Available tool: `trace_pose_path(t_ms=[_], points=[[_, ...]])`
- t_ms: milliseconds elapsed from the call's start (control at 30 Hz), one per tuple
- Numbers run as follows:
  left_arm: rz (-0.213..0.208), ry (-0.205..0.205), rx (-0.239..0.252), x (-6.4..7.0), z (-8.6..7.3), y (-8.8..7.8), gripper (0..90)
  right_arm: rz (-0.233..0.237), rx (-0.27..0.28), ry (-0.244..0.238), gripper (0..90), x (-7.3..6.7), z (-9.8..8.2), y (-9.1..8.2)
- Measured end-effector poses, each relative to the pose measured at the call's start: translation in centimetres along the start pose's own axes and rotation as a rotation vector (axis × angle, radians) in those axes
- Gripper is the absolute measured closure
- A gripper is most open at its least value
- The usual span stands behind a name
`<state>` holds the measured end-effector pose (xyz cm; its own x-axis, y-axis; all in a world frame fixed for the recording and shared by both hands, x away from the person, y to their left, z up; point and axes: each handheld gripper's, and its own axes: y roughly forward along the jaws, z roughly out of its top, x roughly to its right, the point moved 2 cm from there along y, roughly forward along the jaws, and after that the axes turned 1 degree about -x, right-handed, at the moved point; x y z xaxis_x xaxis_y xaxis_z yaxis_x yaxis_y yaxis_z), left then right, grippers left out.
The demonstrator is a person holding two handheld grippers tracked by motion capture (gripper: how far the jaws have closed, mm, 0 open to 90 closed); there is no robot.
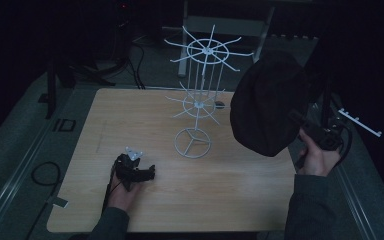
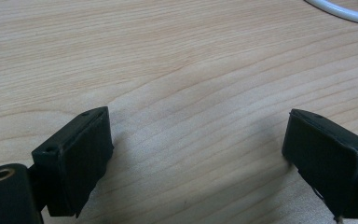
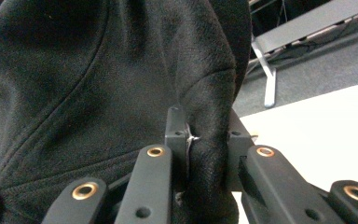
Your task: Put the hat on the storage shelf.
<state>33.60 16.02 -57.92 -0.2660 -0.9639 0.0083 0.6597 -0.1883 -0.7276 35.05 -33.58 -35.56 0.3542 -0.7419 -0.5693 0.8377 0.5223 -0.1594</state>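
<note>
A black cap (image 1: pixel 267 102) hangs in the air at the right of the wooden table (image 1: pixel 145 125), beside a white wire display rack (image 1: pixel 198 95) with radiating hooks. My right gripper (image 1: pixel 300 121) is shut on the cap's edge; in the right gripper view its jaws pinch a fold of the black fabric (image 3: pixel 207 158), and the cap (image 3: pixel 88 79) covers most of the picture. My left gripper (image 1: pixel 150 173) rests low on the table at the front left, held by a hand. In the left gripper view its fingers (image 2: pixel 77 158) stand wide apart over bare wood, with nothing between them.
The rack's round base ring (image 1: pixel 193 143) sits mid-table, and its white edge (image 2: pixel 340 10) shows at the top right of the left gripper view. A white bracket (image 1: pixel 360 121) lies off the table's right edge. Dark stands and cables (image 1: pixel 130 55) crowd the floor behind.
</note>
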Motion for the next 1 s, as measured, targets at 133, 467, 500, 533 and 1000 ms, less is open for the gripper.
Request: trace_pose_path(t_ms=[133,467,500,533,1000], points=[[0.000,0.001,0.000,0.0,0.0,0.0,8.8,0.018,0.009,-0.020,78.0,-0.3,0.0,-0.2],[0.000,0.001,0.000,0.0,0.0,0.0,8.8,0.057,0.037,-0.058,77.9,-1.1,0.0,-0.3],[0.000,0.001,0.000,0.0,0.0,0.0,8.8,0.060,0.038,-0.058,77.9,-1.1,0.0,-0.3],[0.000,0.001,0.000,0.0,0.0,0.0,8.8,0.063,0.041,-0.061,77.9,-1.2,0.1,-0.3],[0.000,-0.001,0.001,0.0,0.0,0.0,8.8,0.096,0.059,-0.068,77.9,-2.1,0.3,-0.4]])
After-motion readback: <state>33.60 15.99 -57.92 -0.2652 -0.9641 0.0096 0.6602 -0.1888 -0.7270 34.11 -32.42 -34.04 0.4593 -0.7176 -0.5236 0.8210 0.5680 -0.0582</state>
